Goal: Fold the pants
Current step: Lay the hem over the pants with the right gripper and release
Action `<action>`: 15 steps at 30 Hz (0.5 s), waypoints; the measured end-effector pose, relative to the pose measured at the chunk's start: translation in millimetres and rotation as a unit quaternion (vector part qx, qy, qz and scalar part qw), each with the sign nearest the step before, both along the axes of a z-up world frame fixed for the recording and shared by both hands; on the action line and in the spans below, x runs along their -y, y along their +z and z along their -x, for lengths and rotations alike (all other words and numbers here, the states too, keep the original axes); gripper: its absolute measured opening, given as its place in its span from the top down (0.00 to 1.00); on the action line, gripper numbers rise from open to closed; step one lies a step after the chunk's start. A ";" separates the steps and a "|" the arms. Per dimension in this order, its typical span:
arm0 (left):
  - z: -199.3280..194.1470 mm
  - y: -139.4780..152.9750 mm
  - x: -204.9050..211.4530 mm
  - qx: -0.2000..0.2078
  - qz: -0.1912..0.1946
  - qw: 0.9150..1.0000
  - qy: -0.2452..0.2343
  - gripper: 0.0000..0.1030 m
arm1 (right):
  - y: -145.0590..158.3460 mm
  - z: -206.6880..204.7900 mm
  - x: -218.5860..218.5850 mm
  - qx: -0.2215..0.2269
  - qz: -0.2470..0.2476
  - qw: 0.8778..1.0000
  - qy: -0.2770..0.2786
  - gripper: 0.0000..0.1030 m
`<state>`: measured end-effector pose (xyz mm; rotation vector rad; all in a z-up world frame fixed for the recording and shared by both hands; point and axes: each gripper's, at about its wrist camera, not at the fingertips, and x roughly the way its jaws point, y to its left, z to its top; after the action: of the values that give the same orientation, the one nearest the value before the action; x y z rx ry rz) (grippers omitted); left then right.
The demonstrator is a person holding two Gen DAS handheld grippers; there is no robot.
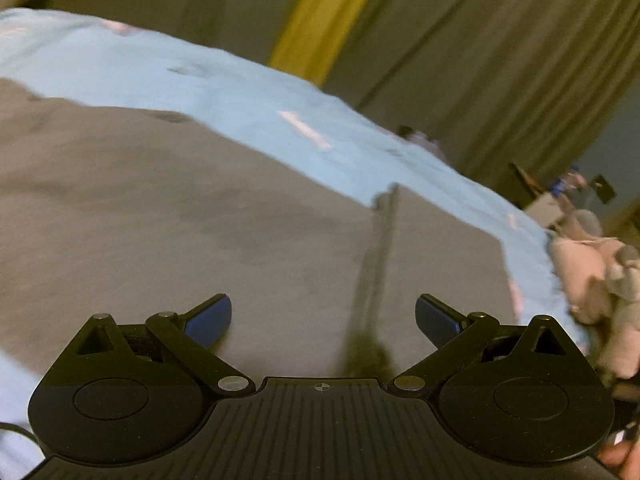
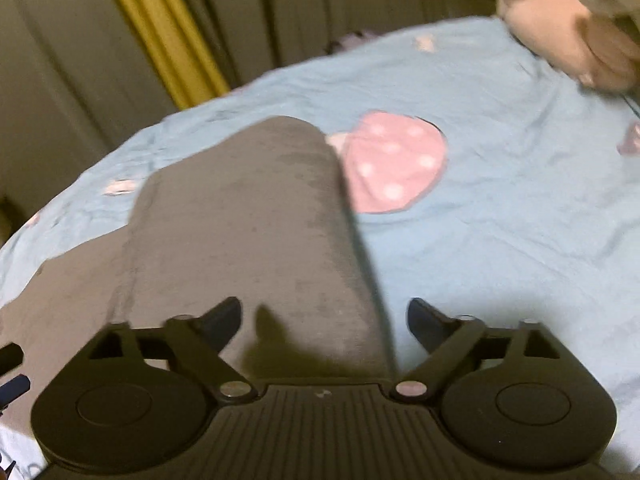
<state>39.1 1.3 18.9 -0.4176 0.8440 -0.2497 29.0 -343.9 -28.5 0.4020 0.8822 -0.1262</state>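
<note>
**Hovering over grey pants with both grippers empty**

Hovering above the bed, I start on my left side: my left gripper (image 1: 323,322) stands wide, its blue pads far apart and nothing between them. Under it the grey pants (image 1: 200,208) lie spread flat on the light blue bedsheet (image 1: 248,92), with a dark seam or fold line (image 1: 378,264) running away from me just right of centre. Past the sheet's right edge sits a pile of pale plush toys (image 1: 592,264), blurred, and behind the bed hang grey curtains with a yellow stripe (image 1: 320,16).

Moving to my right side, my right gripper (image 2: 324,322) is also spread wide and holds nothing. One pant leg (image 2: 248,208) stretches forward from between its fingers, its right edge close to the right finger, and its far end lies beside a pink dotted patch (image 2: 396,160) printed on the sheet.

Both views are smeared, so I judge I am moving fast. The risk I see: closing on the leg's edge now, I could pinch the sheet along with the pants, or catch only the top layer, and the fold would come out skewed. Sweeping right could also knock the toys.
</note>
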 end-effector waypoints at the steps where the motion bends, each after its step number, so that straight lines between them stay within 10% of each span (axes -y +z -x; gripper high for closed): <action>1: -7.6 0.4 6.8 -0.003 0.002 1.000 -0.008 0.01 | -0.8 -0.9 0.4 -0.004 0.002 1.000 0.000 0.04; 12: -78.9 -35.0 67.2 -0.071 -0.002 0.992 -0.101 0.01 | 3.4 -0.9 16.2 0.021 0.055 0.998 0.005 0.04; 15: -91.1 -45.3 67.7 -0.092 0.007 0.991 -0.101 0.05 | -3.7 -5.3 33.1 0.034 0.001 0.999 -0.011 0.04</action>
<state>130.2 -66.4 -26.5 -0.3725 1.0680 -0.4094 34.3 -377.0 -32.2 0.4122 0.8102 -0.1335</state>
